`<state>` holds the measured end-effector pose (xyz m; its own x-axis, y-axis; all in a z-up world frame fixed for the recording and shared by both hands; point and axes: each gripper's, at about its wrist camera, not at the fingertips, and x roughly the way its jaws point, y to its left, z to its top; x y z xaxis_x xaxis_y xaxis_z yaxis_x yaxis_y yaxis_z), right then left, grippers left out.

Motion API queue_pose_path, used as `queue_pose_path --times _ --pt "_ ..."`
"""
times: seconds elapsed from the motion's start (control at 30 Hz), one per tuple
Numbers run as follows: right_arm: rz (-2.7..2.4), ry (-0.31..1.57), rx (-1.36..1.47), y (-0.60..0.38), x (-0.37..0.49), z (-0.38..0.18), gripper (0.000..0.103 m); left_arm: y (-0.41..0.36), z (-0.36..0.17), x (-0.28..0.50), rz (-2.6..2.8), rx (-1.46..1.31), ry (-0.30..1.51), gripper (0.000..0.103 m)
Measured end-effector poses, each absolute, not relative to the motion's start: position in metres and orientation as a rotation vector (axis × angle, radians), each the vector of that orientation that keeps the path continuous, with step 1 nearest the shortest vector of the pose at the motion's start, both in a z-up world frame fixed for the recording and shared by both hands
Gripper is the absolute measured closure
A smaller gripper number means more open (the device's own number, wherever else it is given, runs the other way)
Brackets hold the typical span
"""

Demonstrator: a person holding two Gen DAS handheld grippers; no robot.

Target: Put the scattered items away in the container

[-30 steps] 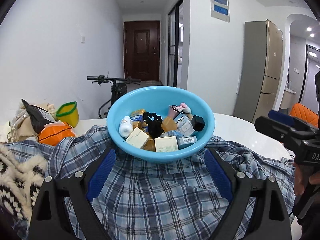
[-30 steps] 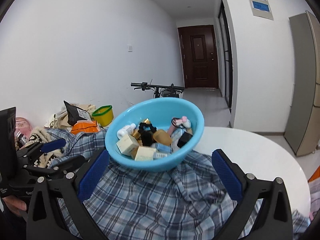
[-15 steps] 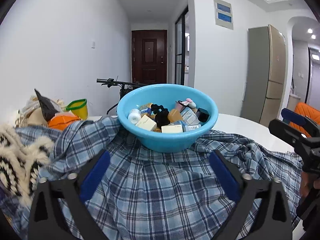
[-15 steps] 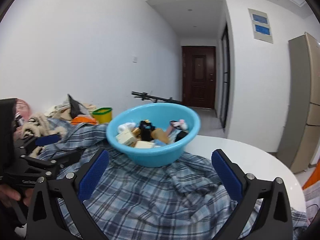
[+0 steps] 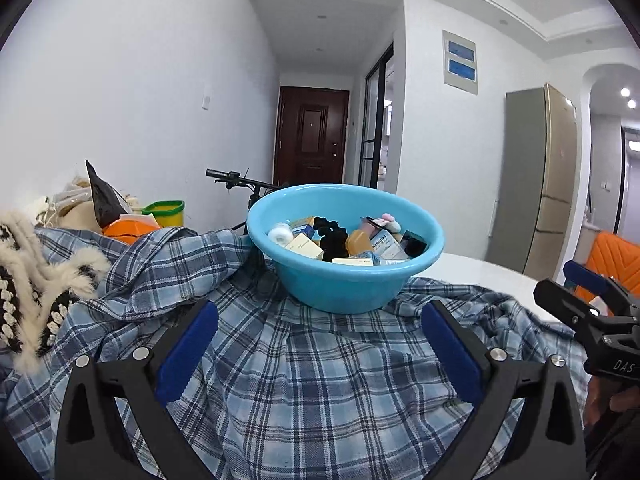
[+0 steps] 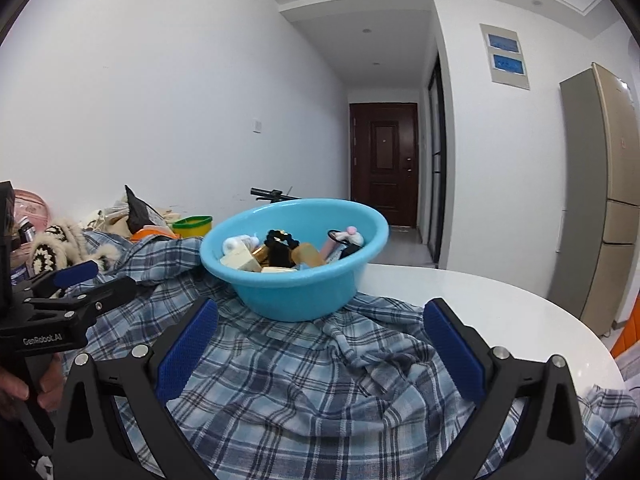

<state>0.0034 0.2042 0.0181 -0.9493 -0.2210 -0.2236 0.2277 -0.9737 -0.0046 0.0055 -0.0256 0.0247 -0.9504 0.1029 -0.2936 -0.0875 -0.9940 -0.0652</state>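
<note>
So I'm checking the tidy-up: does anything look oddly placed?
Yes: the blue basin full of small items sits tilted on a rumpled plaid shirt, not on the bare white table, so it looks unsteady.

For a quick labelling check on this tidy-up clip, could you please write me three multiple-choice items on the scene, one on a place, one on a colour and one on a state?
1. What does the round light-blue plastic basin rest on?
A. the blue-and-white plaid cotton shirt
B. the bare floor
C. a wooden chair

2. What colour are the pads on the right gripper?
A. red
B. blue
C. white

3. How do the jaws of the left gripper stand?
A. shut on the basin
C. shut on the shirt
B. wide open, holding nothing

Answers: 1 A, the basin's base sinks into the shirt's folds on the white round table. 2 B, both wrist views show blue ribbed pads. 3 B, the fingers stand far apart with only cloth seen between them.
</note>
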Motion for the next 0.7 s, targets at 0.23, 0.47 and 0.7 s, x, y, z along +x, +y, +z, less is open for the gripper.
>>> queue_pose_path --times 0.23,0.47,0.7 --pt "-2.918 0.088 0.292 0.202 0.008 0.008 0.001 -0.019 0.015 0.007 3.051 -0.422 0.033 0.000" --pt "-2.905 0.066 0.291 0.201 0.009 0.000 0.001 -0.035 0.006 0.007 3.039 -0.443 -0.073 0.000" --pt "-2.908 0.060 0.318 0.201 0.006 -0.005 0.001 -0.034 0.003 0.010 3.046 -0.414 -0.062 0.000"
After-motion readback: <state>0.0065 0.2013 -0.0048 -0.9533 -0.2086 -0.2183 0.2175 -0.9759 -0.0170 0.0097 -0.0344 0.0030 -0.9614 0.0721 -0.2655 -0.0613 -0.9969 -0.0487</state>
